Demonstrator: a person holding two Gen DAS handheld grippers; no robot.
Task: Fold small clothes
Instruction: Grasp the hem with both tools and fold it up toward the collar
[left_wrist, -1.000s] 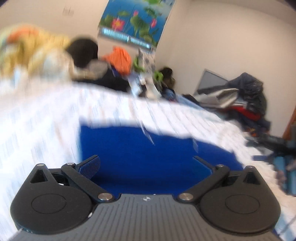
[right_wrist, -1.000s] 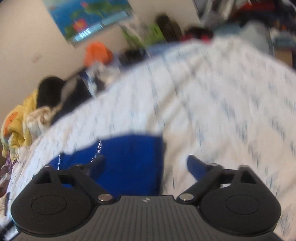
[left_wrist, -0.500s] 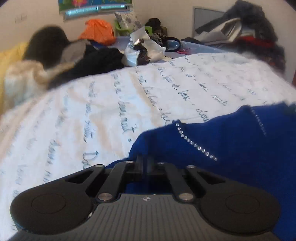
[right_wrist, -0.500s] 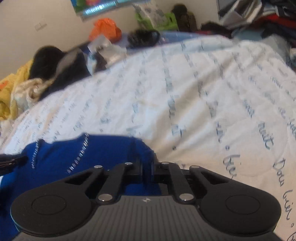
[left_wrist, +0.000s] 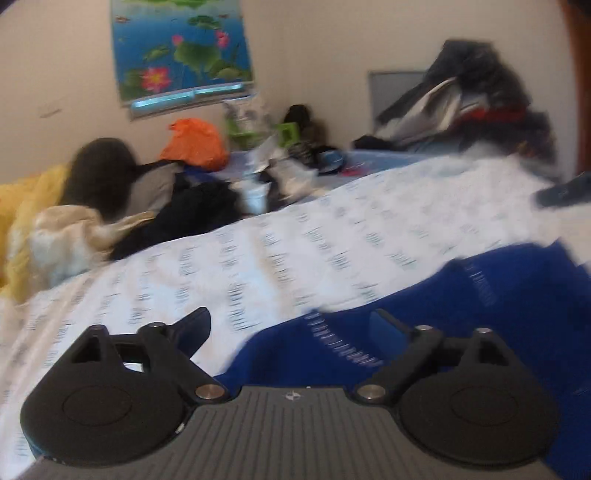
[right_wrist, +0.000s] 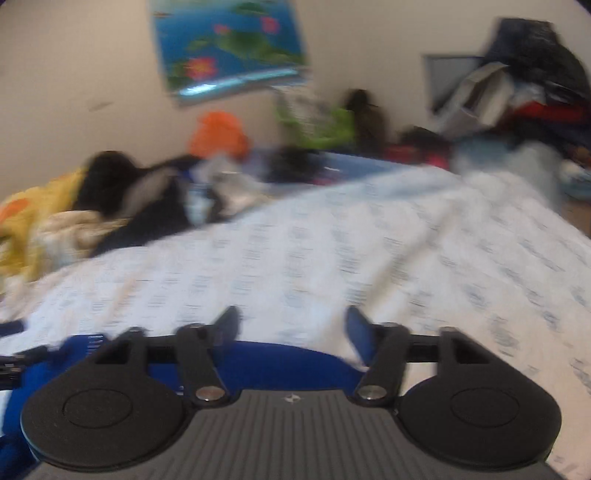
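Blue garment (left_wrist: 480, 314): flat on printed bedspread (left_wrist: 295, 251), at my near edge. My left gripper (left_wrist: 291, 326) and right gripper (right_wrist: 291, 325): jaws just reopened, spread, nothing pinched. Bedspread ahead lies bare up to clothes heap (left_wrist: 110, 206).

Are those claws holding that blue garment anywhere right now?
No. Both the left claw and right claw have just opened; the blue garment lies loose on the bedspread.

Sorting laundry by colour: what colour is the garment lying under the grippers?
Deep royal blue garment, with a sparkly trim line; clearest in the left wrist view.
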